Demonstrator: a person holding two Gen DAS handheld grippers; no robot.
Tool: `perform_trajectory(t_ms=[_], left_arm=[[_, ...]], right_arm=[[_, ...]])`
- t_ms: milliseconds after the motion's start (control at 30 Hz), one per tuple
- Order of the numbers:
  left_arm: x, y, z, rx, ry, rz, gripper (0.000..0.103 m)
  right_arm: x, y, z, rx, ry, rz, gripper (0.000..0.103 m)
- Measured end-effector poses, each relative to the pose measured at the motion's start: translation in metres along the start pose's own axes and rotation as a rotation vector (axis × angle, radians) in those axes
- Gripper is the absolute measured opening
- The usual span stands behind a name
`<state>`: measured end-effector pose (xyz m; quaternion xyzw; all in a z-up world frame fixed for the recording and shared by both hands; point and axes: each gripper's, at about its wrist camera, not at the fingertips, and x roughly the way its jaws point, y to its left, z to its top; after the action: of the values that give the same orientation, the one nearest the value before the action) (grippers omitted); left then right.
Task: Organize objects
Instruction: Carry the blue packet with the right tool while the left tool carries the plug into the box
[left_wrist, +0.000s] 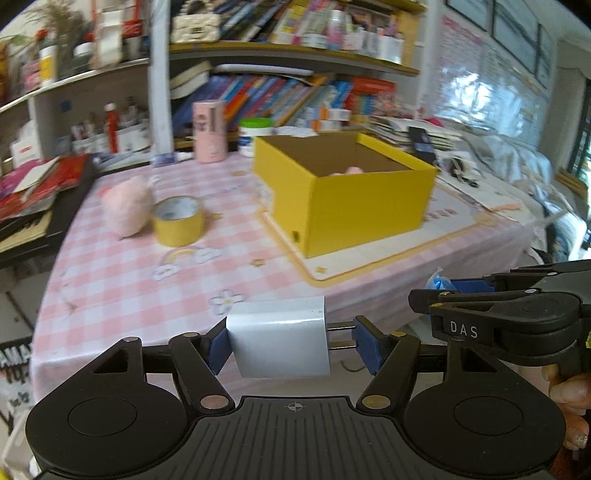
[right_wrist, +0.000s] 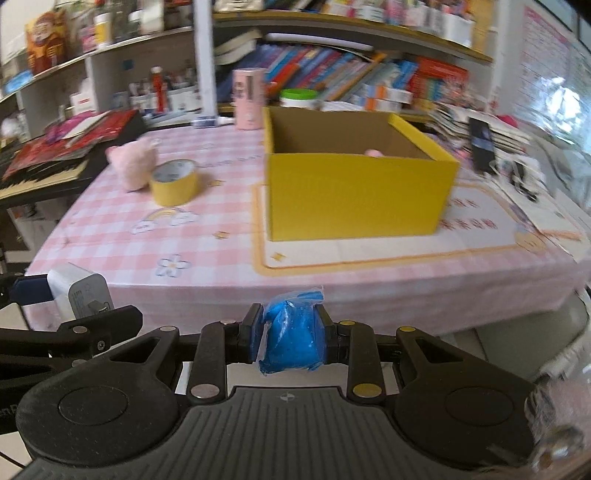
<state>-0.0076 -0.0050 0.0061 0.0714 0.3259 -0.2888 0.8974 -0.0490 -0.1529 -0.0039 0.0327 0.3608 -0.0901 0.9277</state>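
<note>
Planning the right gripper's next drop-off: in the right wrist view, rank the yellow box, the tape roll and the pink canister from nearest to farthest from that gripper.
From the right gripper, shut on the blue bag:
1. Yellow box, ahead, slightly right, on the mat.
2. Tape roll, ahead left, beside the pink plush.
3. Pink canister, at the table's far edge by the shelves.

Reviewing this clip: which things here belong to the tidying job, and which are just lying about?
Part of the job:
- white charger, held in the left claw
- blue bagged lump, held in the right claw
- yellow box, open
- pink plush and tape roll, probably next

Lying about:
- bookshelves
- pink canister
- green-lidded jar
</note>
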Motion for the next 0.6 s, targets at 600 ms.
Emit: perform_trajectory(t_ms=[600], left_arm=[[0.037, -0.048, 0.032, 0.074, 0.001, -0.057, 0.068]], right_arm=[[0.01, -0.067, 0.007, 0.087, 0.023, -0.071, 0.026]])
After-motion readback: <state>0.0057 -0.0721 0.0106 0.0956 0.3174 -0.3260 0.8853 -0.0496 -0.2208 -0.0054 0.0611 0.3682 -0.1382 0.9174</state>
